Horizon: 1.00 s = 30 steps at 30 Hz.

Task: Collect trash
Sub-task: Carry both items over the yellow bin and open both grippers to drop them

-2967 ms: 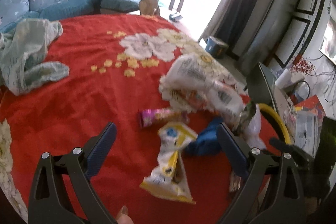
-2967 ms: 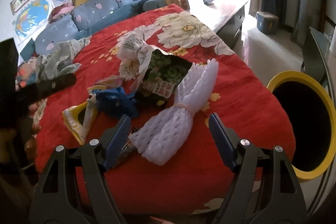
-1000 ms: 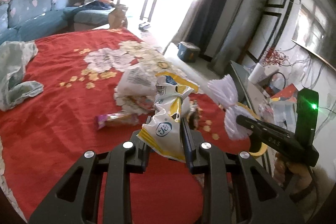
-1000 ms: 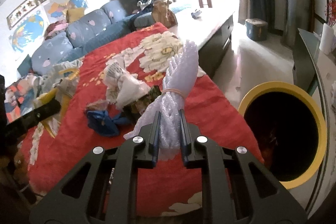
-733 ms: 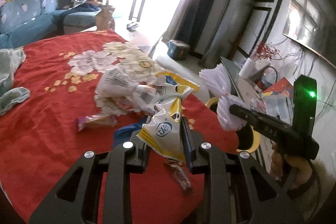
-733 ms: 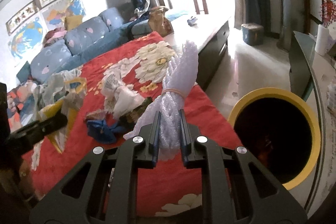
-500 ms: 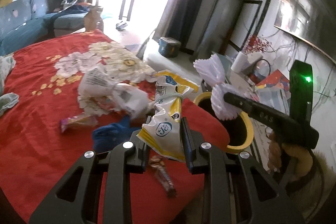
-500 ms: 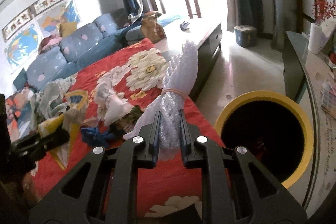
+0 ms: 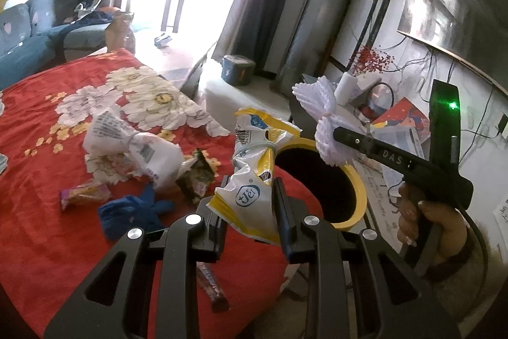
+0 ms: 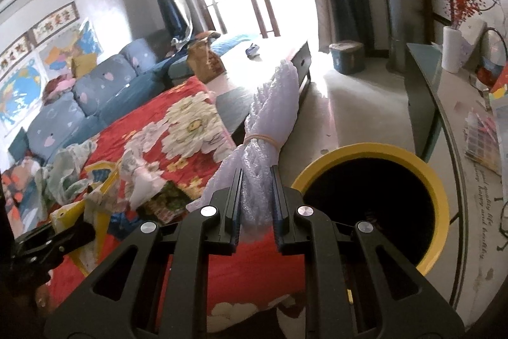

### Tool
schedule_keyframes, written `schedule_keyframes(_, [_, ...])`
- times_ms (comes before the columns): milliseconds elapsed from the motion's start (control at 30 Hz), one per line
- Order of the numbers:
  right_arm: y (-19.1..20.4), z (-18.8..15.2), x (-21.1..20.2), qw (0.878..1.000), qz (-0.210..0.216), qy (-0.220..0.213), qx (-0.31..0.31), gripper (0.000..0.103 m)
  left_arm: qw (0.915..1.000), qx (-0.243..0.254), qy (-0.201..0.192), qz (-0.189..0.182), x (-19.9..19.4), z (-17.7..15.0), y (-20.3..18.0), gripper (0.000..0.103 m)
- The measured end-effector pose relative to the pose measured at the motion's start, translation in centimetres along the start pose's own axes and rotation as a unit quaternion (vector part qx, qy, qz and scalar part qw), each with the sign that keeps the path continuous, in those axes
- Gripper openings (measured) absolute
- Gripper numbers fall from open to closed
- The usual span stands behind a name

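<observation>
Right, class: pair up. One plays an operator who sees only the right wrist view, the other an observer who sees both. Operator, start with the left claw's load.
Operator: What is the left claw carrying?
Observer: The left claw is shut on a yellow-and-white snack bag tied with a band.
Operator: Any trash on the cloth that I miss?
Observer: A pink wrapper lies flat on the red cloth.
Operator: How does my load sit against the bin?
Observer: In the left view your white net bundle lines up with the yellow bin's far rim.
</observation>
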State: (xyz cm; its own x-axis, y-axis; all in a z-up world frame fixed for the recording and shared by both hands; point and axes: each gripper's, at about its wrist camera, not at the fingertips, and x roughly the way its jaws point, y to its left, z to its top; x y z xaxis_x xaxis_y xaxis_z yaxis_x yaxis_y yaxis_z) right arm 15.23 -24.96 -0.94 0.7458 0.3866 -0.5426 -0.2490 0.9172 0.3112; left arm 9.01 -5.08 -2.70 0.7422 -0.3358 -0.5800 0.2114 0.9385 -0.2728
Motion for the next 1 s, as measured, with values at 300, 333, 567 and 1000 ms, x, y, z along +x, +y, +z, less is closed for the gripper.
schedule_keyframes(300, [-2.8,0.4,-0.2,0.999,-0.021,-0.010,0.025,0.011,0.9998,0.008,0.004,-0.016,1.3,0.4,-1.8,0.025])
schedule_keyframes(333, [-3.1,0.5,-0.3,0.999,-0.023,-0.010,0.029,0.011,0.9998,0.009,0.004,-0.018,1.4,0.4,-2.0,0.025])
schedule_keyframes(567, [-4.8,0.6,-0.3,0.998,-0.035,-0.013,0.044,0.011,0.9994,0.019,0.009,-0.028,2.5,0.5,-3.4,0.025])
schedule_keyframes(1000, [-8.5,0.5,-0.5,0.996,-0.052,-0.007,0.075,0.011,0.9983,0.034,0.022,-0.041,4.6,0.8,-6.0,0.025])
